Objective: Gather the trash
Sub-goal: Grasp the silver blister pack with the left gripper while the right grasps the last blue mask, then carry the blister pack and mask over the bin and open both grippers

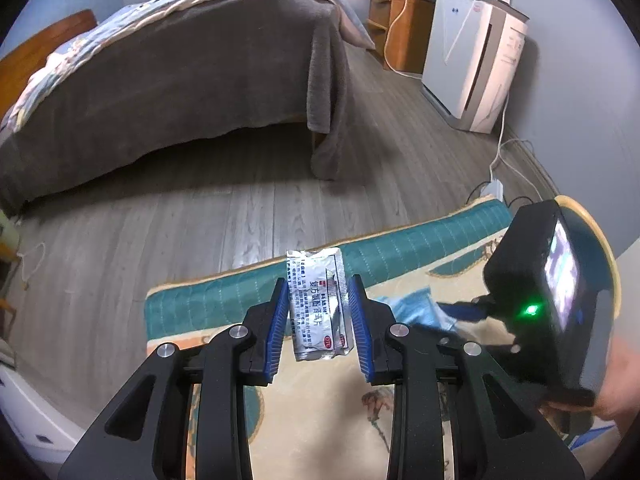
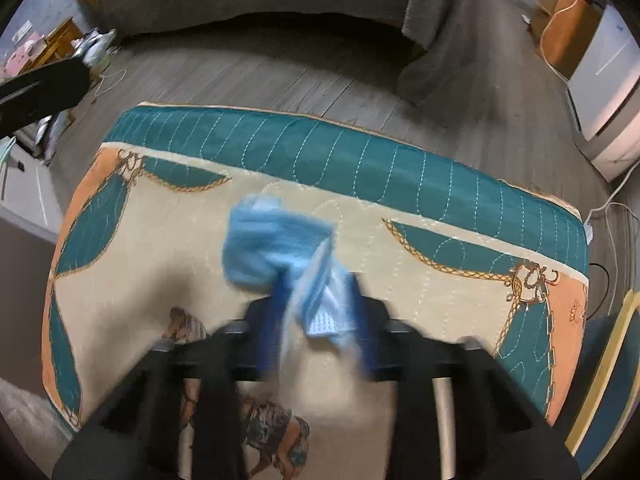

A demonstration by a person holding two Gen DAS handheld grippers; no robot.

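Trash is in both your tools at this moment, so the picking-up half of the job looks well advanced. Your left tool (image 1: pixel 320 308) is clamped on a silver medicine sachet (image 1: pixel 318 304), which stands upright between the blue pads (image 1: pixel 280 320) and is lifted clear of the quilted mat (image 1: pixel 328 396) below it. Your right tool (image 2: pixel 316 320) is closed on a crumpled blue face mask (image 2: pixel 280 248); the wrist view is blurred, yet the mask plainly bunches out ahead of the fingertips and hangs above the same mat (image 2: pixel 400 168).

Judging by what shows, neither piece has been dropped anywhere yet. No bin or bag is visible in either view, so you cannot tell where the trash is meant to go or how near it is. That leaves the carrying and the release of both pieces as the remaining work, as far as these views show.

On the mat itself no other loose litter is apparent in the right wrist view. The wooden floor (image 1: pixel 200 216) between the mat and the bed (image 1: pixel 180 80) also looks free of scraps, though the far corners are too small to judge.
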